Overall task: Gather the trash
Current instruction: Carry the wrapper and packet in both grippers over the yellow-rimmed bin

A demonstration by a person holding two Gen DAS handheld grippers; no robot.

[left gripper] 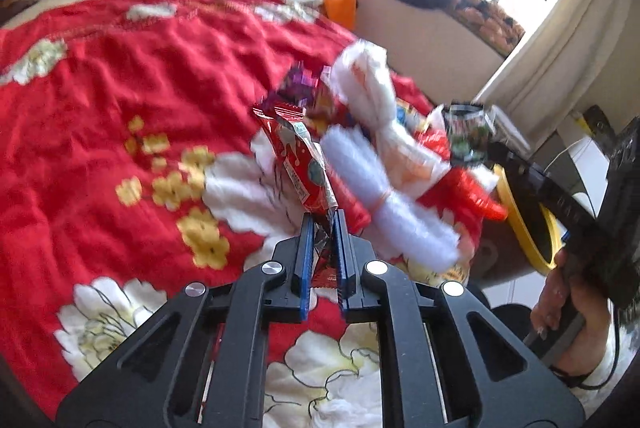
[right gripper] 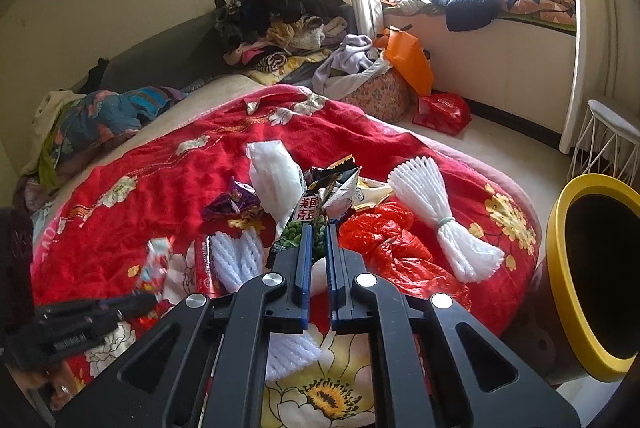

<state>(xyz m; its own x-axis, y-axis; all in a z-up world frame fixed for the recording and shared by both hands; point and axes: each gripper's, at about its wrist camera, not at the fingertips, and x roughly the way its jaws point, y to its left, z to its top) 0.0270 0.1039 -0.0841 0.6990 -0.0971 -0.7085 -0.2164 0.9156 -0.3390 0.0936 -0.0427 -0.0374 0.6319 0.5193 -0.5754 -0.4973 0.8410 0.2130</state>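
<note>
Left tongs [left gripper: 323, 224] pinch the lower end of a red wrapper [left gripper: 298, 164], which stands up stiffly out of the jaws above the red blanket [left gripper: 120, 76] on the bed. It looks feather-light, crinkly and slick, so a hold well in from the edge seems safest. Beyond it lie a blurred foam net [left gripper: 384, 212] and more wrappers, and at the right a hand [left gripper: 568, 304] carries the other tool beside the yellow-rimmed bin [left gripper: 516, 224]. From the right wrist, right tongs [right gripper: 318, 228] are pressed together on a green snack bag [right gripper: 298, 234], its printed top rising just ahead of the tips; it too should be light and soft, likely to slip if pinched only at a corner. Around it on the blanket rest a purple wrapper [right gripper: 234, 204], a red plastic bag [right gripper: 384, 240] and a tied foam net [right gripper: 444, 216]. Right of the bed stands the bin [right gripper: 560, 268], tilted toward the camera; its inside is dark, so I cannot tell what it holds.
</note>
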